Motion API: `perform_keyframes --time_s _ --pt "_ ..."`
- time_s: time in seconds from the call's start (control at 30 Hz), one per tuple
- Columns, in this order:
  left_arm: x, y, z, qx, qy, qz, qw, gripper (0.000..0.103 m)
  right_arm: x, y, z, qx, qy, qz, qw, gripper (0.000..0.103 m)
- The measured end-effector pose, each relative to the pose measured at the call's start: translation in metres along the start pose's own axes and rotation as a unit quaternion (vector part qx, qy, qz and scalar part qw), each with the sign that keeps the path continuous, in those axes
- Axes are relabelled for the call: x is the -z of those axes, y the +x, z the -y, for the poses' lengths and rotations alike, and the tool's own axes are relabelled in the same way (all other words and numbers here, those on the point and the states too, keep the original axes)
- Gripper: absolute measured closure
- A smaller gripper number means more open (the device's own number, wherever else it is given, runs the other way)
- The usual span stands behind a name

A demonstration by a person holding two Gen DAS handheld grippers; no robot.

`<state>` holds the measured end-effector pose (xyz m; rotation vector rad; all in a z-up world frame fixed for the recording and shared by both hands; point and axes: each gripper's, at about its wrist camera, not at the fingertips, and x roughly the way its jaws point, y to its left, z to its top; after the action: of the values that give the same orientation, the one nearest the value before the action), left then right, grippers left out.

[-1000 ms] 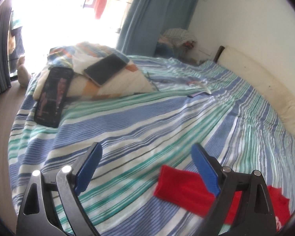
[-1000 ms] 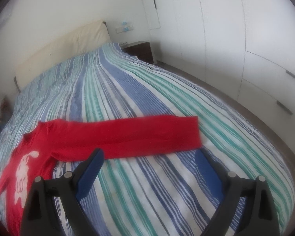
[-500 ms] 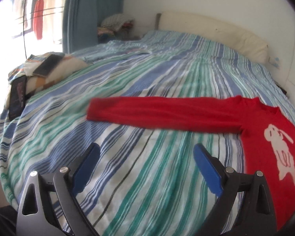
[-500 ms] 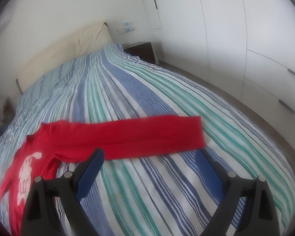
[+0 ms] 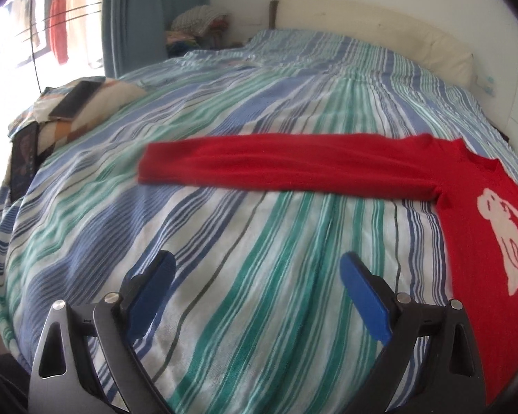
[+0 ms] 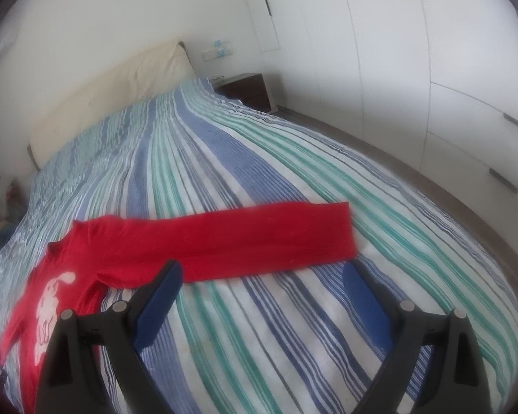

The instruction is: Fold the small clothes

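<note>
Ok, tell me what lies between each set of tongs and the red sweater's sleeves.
Nothing visible does. Only bare striped bedspread lies between the open left tongs and the red sweater, and likewise before the open right tongs.

Left wrist view: low over the foot half of the striped bed (image 5: 259,241), facing the headboard (image 5: 380,38) and the curtain (image 5: 138,17) on the window side, close to the cover.

Right wrist view: low over the same bed (image 6: 259,172), facing the headboard (image 6: 114,96) and the wardrobe (image 6: 414,51) side.

Shared: red sweater (image 5: 466,224) (image 6: 69,276), headboard, middle of the bed.
</note>
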<state>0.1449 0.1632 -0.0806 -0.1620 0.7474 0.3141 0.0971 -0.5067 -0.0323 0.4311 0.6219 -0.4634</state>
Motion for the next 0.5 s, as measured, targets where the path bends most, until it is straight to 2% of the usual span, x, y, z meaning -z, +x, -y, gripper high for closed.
perform_keyframes --time_s 0.2,0.5 --pt "0.0018 0.0062 -0.0085 0.006 -0.029 -0.02 0.9994 0.006 0.0008 0.0013 -0.0017 0.003 -0.001 -0.003 1.0 0.01" --pt "0.002 0.0013 0.0008 -0.001 -0.004 -0.009 0.9999 0.006 0.0005 0.0023 -0.0021 0.004 -0.003 -0.004 1.0 0.01"
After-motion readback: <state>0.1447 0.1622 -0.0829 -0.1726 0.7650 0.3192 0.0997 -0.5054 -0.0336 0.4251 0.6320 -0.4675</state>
